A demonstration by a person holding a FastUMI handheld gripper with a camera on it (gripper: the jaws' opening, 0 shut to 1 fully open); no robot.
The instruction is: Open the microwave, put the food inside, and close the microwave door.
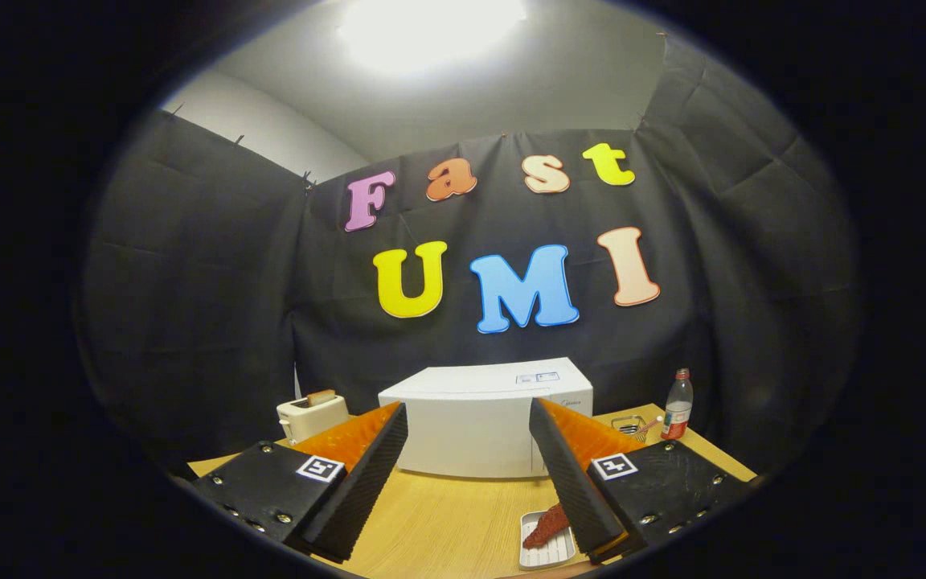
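A white microwave [479,422] stands on the wooden table [447,523] straight ahead of me, beyond the fingers, with its door shut. A small white ribbed tray [542,552] with a reddish-brown piece of food [547,527] lies on the table close below my right finger [571,482], which partly covers it. My gripper [467,478] is open, its fingers spread wide with nothing between them, well short of the microwave.
A white toaster [312,415] with a slice of bread in it stands left of the microwave. On the right stand a plastic bottle [678,404] with a red label and a small wire rack [630,424].
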